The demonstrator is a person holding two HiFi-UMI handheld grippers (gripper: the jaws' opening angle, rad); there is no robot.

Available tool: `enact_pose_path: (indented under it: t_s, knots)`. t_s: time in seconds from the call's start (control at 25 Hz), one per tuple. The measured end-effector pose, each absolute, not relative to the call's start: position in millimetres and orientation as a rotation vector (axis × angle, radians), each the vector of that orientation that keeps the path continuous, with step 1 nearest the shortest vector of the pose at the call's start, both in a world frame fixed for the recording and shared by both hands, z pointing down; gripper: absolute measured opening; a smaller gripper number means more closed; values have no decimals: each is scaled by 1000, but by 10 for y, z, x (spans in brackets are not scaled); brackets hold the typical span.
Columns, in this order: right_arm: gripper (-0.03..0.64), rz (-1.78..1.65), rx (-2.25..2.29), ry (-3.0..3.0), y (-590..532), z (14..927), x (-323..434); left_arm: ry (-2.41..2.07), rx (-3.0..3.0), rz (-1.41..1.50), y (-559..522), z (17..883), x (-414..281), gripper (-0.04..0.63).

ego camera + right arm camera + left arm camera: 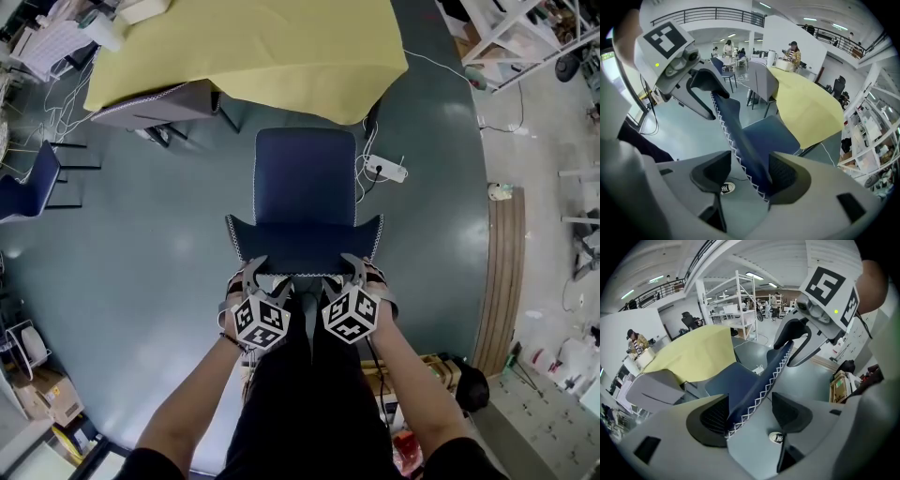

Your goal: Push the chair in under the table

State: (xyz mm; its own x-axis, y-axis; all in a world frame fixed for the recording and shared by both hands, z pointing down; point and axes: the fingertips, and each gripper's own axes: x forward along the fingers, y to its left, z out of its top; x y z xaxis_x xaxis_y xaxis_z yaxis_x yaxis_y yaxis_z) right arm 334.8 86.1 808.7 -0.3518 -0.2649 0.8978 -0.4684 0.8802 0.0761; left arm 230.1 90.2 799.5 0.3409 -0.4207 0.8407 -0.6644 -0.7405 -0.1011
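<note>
Blue chair is facing the counter. Left gripper and right gripper are straddling its backrest, jaws released

One rectangular table draped in yellow cloth. Just short of that table, facing it: one dark blue padded chair with white zigzag stitching. At the table's left corner: one grey upholstered chair. Well left of the table: one more blue chair. Makes two blue chairs, three chairs in all. Below the table's right corner: one white power strip. Two grey two-jaw grippers, left gripper and right gripper.
</note>
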Motion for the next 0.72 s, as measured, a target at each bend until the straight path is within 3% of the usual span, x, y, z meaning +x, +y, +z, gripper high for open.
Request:
enact_pose_path:
  t_s: [0.72]
  knots:
    - [190,151,515,-1911,784,8150,3384,-994,2365,1429,824,8020,2252,229]
